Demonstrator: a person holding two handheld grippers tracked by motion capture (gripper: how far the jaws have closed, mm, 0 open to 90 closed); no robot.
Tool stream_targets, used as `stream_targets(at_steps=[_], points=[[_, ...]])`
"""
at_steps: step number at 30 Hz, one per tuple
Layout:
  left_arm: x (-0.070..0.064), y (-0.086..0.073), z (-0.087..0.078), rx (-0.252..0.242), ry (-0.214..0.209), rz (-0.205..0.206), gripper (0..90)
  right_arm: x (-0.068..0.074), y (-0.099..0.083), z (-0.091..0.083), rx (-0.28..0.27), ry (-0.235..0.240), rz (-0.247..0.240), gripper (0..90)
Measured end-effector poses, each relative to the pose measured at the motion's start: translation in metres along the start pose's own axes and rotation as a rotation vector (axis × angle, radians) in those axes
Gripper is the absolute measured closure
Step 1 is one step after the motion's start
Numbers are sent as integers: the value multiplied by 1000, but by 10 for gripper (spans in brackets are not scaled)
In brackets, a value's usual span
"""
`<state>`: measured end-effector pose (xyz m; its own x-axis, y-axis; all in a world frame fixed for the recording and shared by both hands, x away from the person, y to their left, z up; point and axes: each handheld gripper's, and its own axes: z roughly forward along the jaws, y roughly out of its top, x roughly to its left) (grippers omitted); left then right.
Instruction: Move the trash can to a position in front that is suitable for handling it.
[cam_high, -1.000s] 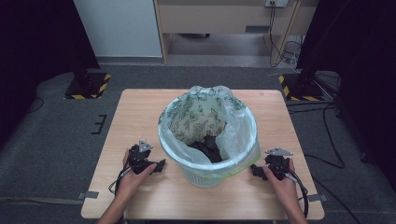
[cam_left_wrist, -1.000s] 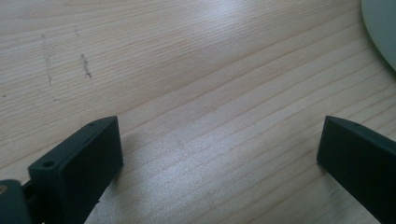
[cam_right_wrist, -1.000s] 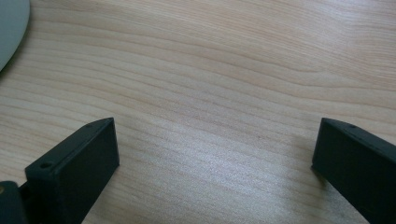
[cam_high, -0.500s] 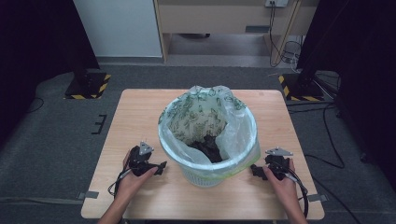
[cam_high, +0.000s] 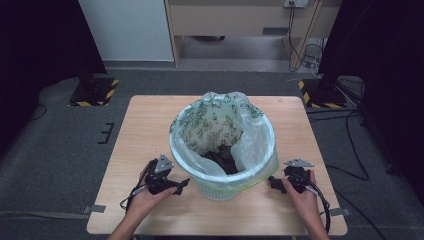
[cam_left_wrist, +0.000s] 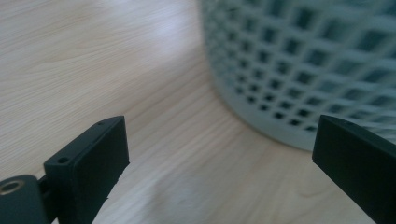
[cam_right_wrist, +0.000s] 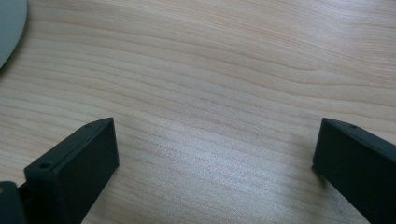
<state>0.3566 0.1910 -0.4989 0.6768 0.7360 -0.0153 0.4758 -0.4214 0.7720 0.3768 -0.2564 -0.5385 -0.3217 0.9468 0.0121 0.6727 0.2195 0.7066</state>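
A pale lattice waste basket (cam_high: 220, 189) stands in the middle of the wooden table (cam_high: 150, 125), lined with a translucent bag (cam_high: 220, 125) printed with green leaves; something dark (cam_high: 222, 156) lies at its bottom. My left gripper (cam_high: 181, 186) rests on the table just left of the basket, held in a hand, open and empty. Its own view has the basket's lattice wall (cam_left_wrist: 299, 60) close ahead between wide-apart jaws. My right gripper (cam_high: 273, 183) lies on the table at the basket's right, also open, with bare wood (cam_right_wrist: 215, 102) between its jaws and the basket's base (cam_right_wrist: 9, 28) at the top left corner.
Cables trail from both grippers over the table's front edge (cam_high: 215, 232). Beyond the table are grey carpet, a white panel (cam_high: 125, 30), a wooden cabinet (cam_high: 240, 20) and black stands with hazard-striped feet (cam_high: 92, 92).
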Motion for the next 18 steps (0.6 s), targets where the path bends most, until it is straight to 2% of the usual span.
stream_targets(at_steps=[1, 2, 4, 8, 13, 18], points=[[-7, 3, 0, -4, -37, 3, 29, 0, 0, 0, -1, -3, -2, 5], [-7, 3, 0, -4, -37, 3, 27, 0, 0, 0, -1, -5, -4, 5], [-15, 5, 0, 5, -51, 28, 29, 0, 0, 0, -1, -4, -3, 5], [-20, 6, 1, 11, -69, 40, 24, 0, 0, 0, -1, -5, -5, 5], [-22, 8, 1, 0, -102, 31, 27, 0, 0, 0, -1, -5, -4, 5], [-23, 10, 3, -25, -101, 15, 27, 0, 0, 0, -1, -6, -4, 5]])
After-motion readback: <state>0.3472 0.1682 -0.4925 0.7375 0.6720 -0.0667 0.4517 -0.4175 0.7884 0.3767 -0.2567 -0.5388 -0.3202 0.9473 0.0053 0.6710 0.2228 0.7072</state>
